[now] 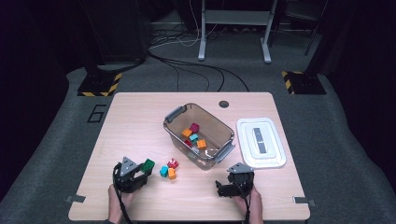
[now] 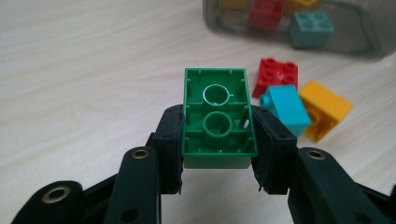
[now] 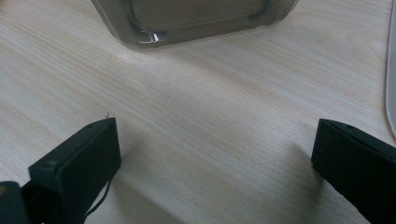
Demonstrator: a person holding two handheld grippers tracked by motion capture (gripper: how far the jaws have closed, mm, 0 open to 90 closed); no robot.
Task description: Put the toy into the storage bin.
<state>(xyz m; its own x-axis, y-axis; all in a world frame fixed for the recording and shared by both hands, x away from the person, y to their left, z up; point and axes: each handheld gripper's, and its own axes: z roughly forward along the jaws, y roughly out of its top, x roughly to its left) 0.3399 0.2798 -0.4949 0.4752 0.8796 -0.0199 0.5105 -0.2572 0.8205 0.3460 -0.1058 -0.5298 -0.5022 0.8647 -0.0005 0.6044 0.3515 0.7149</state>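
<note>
- We find the left gripper (image 2: 217, 140) clamped on a green brick (image 2: 215, 114), one pad on each long side, hollow underside turned to its own camera. In the high view the brick (image 1: 148, 164) sits at the jaw tips near the table's front left, just left of three loose bricks.
- We judge the step to be carrying the brick to the bin (image 1: 173, 113). The grip looks square and centred; we would keep it firm, lift clear of the red brick (image 2: 275, 77), teal brick (image 2: 287, 106) and orange brick (image 2: 324, 109), pass over the near wall of the bin and let go low inside.
- A risk we note: the bin's near handle and rim lie on the path, so the approach should be from above, not from the side.
- The right gripper (image 3: 212, 154) rests with jaws wide apart and nothing between them, in front of the bin's corner.
- The bin already holds several bricks. Its white lid (image 1: 276, 140) lies flat to its right.
- The table (image 1: 130, 116) is pale wood grain, with a round hole at the back.
- Around it we see grey carpet, cables, striped stand bases and a dark room.
</note>
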